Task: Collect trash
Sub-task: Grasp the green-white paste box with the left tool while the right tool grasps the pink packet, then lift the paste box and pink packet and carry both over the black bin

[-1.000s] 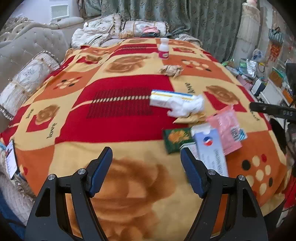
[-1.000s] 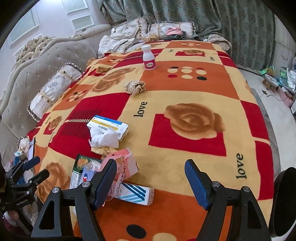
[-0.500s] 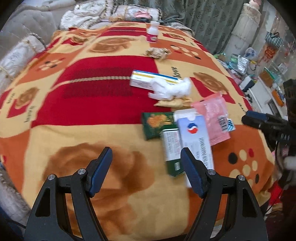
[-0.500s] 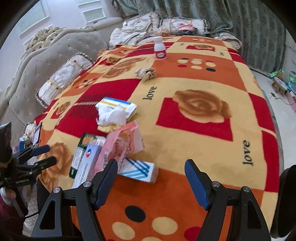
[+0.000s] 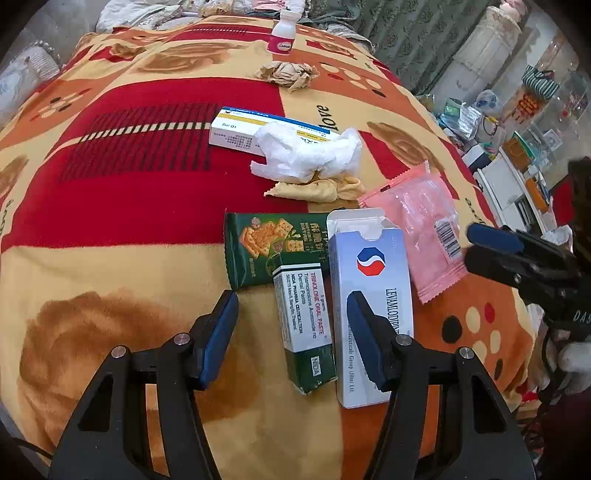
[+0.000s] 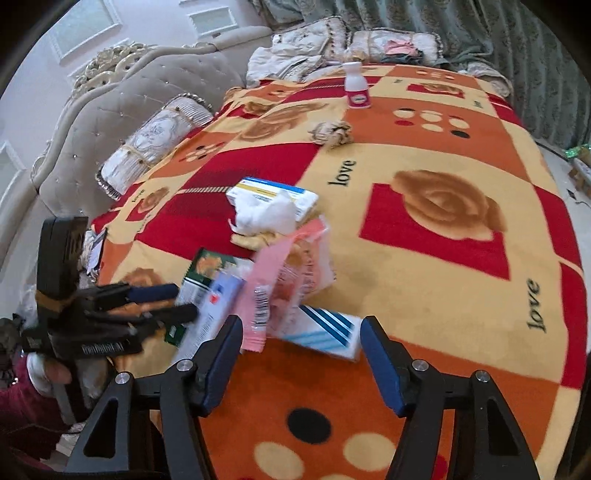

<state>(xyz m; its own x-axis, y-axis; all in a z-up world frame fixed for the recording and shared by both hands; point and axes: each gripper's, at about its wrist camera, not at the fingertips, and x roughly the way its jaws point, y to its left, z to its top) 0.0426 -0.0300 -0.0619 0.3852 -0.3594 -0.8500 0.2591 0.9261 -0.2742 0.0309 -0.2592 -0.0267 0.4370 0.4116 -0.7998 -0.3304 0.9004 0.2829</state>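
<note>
Trash lies in a pile on the patterned blanket (image 5: pixel 110 229). My left gripper (image 5: pixel 291 321) hangs low over it, jaws closing. A small green-and-white paste box (image 5: pixel 303 325) lies between its fingers, untouched by the pads. Its right finger overlaps a tall white-and-blue medicine box (image 5: pixel 369 280). A green cracker packet (image 5: pixel 255 251), a pink wrapper (image 5: pixel 424 221) and a white tissue (image 5: pixel 306 155) lie beyond. My right gripper (image 6: pixel 301 332) is closing too. It sits just short of a blue-striped box (image 6: pixel 325 332) and the pink wrapper (image 6: pixel 273 280), gripping nothing.
A yellow-and-blue box (image 5: pixel 236 129), crumpled brown paper (image 5: pixel 288 74) and a pink-labelled white bottle (image 5: pixel 282 33) lie farther up the bed. A tufted headboard (image 6: pixel 110 110) and pillows border the left. A phone (image 6: pixel 98 247) rests at that edge. Clutter fills the floor (image 5: pixel 498 140) on the right.
Both grippers have dropped and tilted down toward the pile, which now fills the lower part of each view. Both pairs of jaws have narrowed.
</note>
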